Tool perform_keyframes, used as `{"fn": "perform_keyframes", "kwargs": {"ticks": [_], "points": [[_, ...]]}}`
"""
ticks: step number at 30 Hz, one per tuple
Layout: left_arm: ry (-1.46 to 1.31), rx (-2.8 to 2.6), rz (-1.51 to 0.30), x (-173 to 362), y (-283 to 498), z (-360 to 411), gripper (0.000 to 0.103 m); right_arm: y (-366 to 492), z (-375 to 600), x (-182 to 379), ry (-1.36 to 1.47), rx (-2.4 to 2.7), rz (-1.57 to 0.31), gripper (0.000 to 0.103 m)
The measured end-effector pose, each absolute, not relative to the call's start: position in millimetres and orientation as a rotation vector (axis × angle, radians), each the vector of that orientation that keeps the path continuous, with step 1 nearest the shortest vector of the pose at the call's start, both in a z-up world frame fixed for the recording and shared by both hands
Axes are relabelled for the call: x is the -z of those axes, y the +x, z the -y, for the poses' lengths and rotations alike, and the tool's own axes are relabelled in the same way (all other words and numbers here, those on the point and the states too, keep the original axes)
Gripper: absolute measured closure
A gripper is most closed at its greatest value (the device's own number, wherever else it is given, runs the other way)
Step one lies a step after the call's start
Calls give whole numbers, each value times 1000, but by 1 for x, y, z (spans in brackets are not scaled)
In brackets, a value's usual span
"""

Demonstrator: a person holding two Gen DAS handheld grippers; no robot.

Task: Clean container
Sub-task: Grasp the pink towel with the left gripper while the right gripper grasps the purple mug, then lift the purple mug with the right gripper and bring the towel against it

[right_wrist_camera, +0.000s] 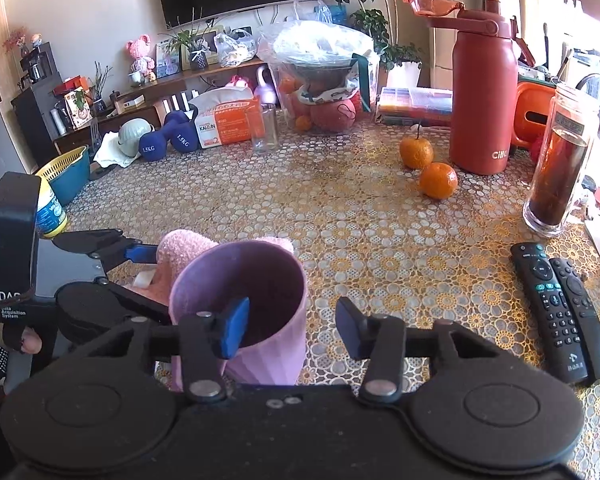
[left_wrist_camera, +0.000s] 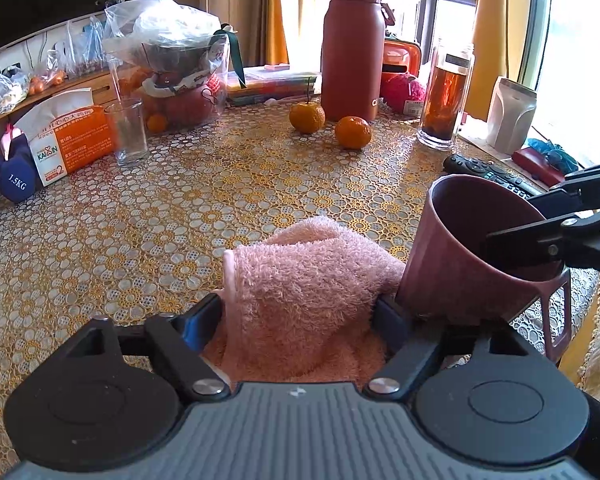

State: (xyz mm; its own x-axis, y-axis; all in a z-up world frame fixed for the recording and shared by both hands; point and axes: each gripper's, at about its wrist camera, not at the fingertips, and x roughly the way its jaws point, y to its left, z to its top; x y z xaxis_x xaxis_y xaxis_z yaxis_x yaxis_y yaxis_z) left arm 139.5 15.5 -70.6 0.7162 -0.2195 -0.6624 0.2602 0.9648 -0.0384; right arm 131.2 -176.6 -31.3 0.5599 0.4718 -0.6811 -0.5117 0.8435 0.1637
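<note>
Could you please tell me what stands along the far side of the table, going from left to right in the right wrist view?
Blue dumbbells → orange tissue pack → empty glass → bagged fruit → stemmed orange → red flask → glass tea bottle.

The cup (left_wrist_camera: 476,256) stands on the table (left_wrist_camera: 180,220), towel (left_wrist_camera: 300,280) touching its left.

Right claw (right_wrist_camera: 290,330) straddles pink cup (right_wrist_camera: 256,280) wall, gap at right finger; towel (right_wrist_camera: 180,256) behind.
</note>
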Motion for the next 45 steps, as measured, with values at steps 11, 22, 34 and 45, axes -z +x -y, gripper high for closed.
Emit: {"fn": "perform_keyframes", "kwargs": {"ticks": [11, 22, 34, 45], "points": [[-8, 250, -690, 54, 126, -21, 78, 144, 188, 44, 67, -540, -880, 97], [-80, 383, -602, 5, 80, -2, 82, 157, 228, 62, 392, -447, -963, 96], [-94, 423, -658, 18, 83, 30, 85, 152, 234, 67, 446, -426, -978, 96], [-67, 339, -758, 49, 109, 24, 86, 151, 239, 70, 436, -427, -990, 95]]}}
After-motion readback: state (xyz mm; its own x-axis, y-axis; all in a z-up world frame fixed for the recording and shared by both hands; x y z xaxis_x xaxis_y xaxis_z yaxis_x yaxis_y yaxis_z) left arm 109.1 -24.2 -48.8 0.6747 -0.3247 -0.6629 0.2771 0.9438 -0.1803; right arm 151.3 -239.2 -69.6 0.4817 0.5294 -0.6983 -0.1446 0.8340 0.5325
